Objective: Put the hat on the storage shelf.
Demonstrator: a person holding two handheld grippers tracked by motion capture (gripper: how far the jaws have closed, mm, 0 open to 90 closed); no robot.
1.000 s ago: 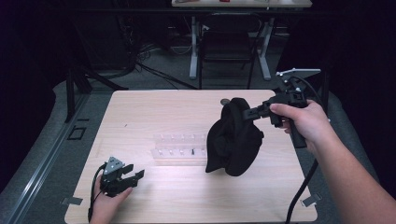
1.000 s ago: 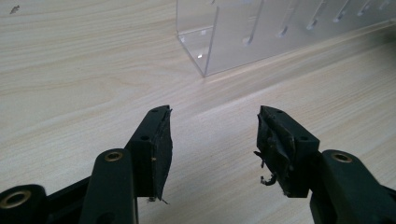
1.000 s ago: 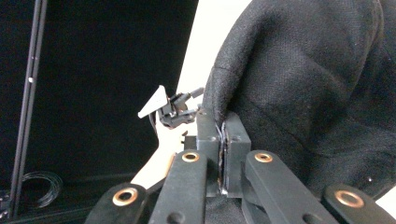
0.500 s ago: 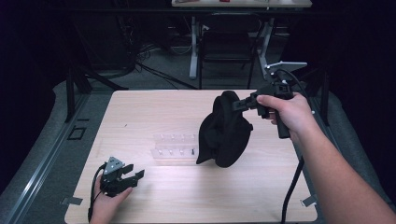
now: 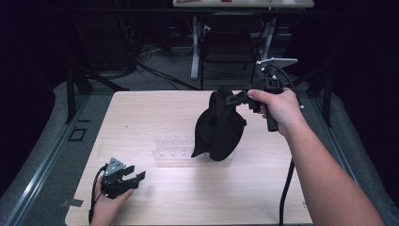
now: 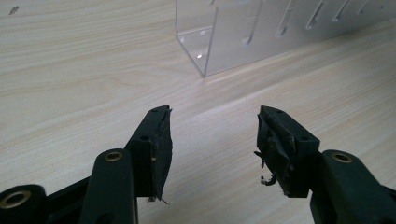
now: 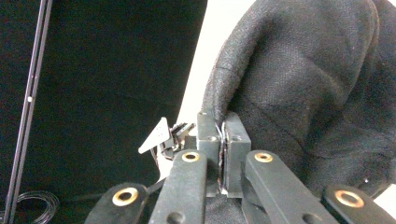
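Holding black cloth (image 5: 219,127) pinched in my right tongs (image 5: 235,99), raised above the clear rack (image 5: 171,150); left tongs (image 5: 134,178) apart, resting on tabletop (image 5: 141,113) near the rack.

— What's the black hat (image 5: 219,127) made of?
— Matt, coarse woven cloth. The table (image 5: 155,113) is pale, smooth wood; the rack (image 6: 261,32) is clear, glossy plastic.

Clear rack (image 5: 176,150): right end hidden behind the black cloth (image 5: 219,129) hanging from the right gripper (image 5: 238,98).
Cloth edge: lost between that gripper's closed jaws.
Rack slots: contents too small to tell.
Left gripper (image 6: 212,140): body cut off at frame bottom.
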